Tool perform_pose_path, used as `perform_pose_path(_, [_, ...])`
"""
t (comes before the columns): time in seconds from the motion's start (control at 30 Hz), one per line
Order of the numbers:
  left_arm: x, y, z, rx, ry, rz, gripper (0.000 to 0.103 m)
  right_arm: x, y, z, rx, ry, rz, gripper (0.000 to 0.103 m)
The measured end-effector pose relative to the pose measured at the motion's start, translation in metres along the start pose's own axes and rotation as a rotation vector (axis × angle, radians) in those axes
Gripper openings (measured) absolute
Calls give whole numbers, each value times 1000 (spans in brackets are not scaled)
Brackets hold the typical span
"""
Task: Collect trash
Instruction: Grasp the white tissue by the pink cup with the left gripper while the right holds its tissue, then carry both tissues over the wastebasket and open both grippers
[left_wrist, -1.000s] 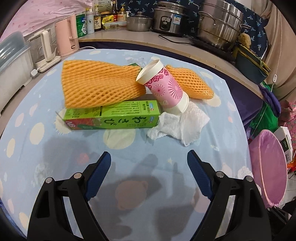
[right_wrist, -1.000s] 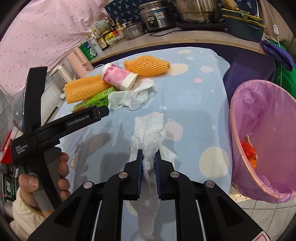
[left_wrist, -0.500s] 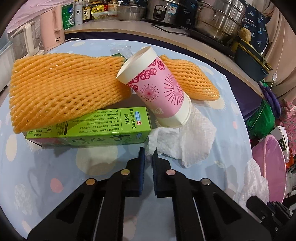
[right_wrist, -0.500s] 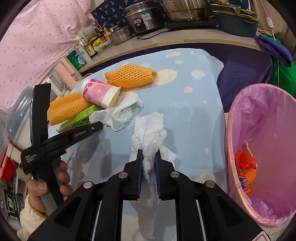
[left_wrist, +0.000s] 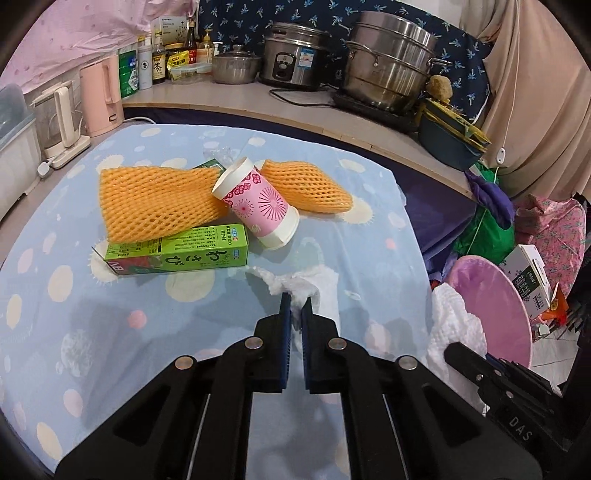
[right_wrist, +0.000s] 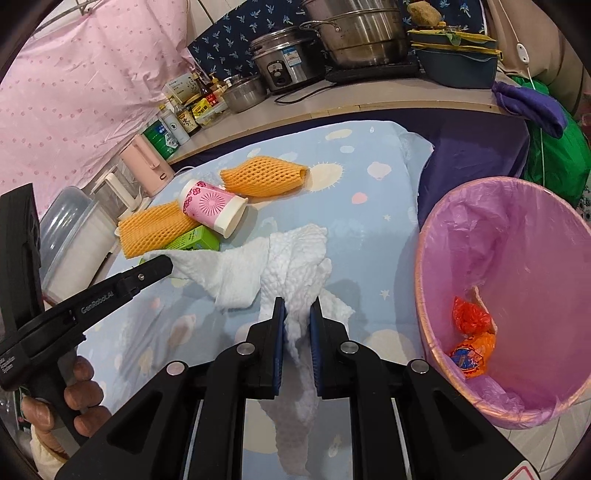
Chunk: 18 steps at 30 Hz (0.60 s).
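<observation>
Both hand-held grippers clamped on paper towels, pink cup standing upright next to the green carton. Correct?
Not quite. The pink cup lies on its side, propped against the green carton, as the left wrist view shows. The rest holds: the left hand-held gripper and right hand-held gripper each clamp a paper towel.

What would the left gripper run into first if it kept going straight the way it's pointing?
Beyond the white paper towel it grips, the left gripper would probably meet the blue tablecloth, then the pink paper cup. Depth is uncertain.
</observation>
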<state>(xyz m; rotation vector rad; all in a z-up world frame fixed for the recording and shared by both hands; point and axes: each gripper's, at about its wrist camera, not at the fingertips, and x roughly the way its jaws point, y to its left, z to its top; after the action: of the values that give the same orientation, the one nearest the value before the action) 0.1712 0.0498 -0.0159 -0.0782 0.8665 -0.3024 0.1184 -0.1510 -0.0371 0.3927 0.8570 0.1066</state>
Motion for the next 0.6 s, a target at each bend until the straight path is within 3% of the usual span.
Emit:
perform_pose_path(0.33, [-50, -46, -11, 63, -44, -55, 4, -51, -33, -6, 56, -91, -31, 13])
perform_pose_path(0.6, [-70, -106, 2, 138, -96, -129, 4, -87, -73, -5, 123, -164, -78, 13])
